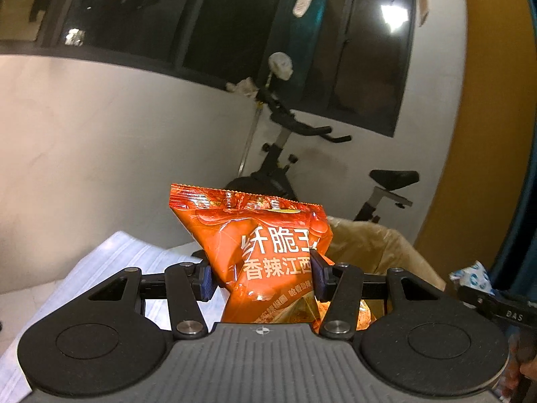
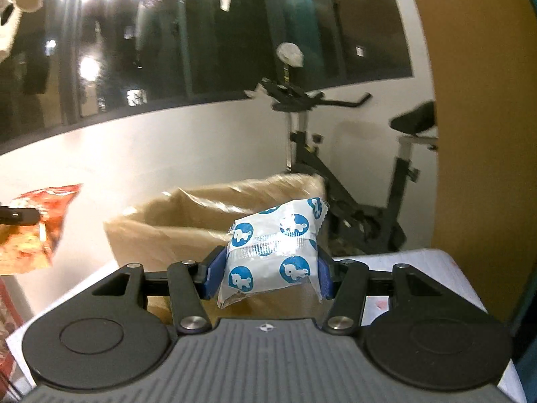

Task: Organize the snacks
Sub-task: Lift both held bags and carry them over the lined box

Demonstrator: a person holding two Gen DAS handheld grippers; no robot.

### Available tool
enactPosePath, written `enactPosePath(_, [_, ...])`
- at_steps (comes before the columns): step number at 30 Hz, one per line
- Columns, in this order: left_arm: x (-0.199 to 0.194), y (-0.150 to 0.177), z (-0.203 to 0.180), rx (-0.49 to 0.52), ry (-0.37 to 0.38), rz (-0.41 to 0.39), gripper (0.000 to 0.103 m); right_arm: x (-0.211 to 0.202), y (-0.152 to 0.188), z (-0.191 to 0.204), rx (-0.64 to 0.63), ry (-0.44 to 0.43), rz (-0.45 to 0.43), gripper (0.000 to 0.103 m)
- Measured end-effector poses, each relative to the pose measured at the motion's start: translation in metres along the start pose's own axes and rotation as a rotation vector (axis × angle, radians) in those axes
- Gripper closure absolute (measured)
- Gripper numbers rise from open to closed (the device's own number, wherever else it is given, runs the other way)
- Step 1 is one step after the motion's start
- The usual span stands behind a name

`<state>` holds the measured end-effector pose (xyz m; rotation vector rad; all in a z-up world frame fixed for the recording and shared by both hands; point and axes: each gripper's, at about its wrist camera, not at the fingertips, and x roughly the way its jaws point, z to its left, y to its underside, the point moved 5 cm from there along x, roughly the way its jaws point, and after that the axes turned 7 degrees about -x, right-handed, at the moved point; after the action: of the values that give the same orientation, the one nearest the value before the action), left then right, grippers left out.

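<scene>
Snacks, two in hand: my left gripper (image 1: 261, 277) pinches a glossy orange crinkled chip bag (image 1: 265, 255), right gripper (image 2: 268, 277) clamps a white foil packet w/ blue unicorn dots (image 2: 275, 252). Both airborne, near the tan plastic-lined cardboard box (image 2: 188, 221). Neither dropped in yet; I'd say approx. midway.

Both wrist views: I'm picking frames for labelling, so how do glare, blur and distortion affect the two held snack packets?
Left wrist view: the orange foil snack packet reads sharp, with glare only on its crimped top; fisheye bends the dark window. Right wrist view: a glare band crosses the white packet with blue unicorn circles, and the tan cardboard box behind it is motion-smeared.
</scene>
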<state>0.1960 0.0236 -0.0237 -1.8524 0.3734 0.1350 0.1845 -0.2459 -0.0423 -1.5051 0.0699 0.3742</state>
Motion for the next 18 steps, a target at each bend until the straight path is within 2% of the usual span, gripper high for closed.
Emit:
enactPosePath(9, [0.061,-0.018,-0.042,0.087,0.06,0.025,0.048,0.044,-0.046,0.017,-0.037,-0.056,-0.008,0.047])
enactPosePath(18, [0.142,-0.032,-0.062,0.141,0.058,0.094,0.048,0.126,-0.059,0.015,-0.05,-0.083,0.123,0.047])
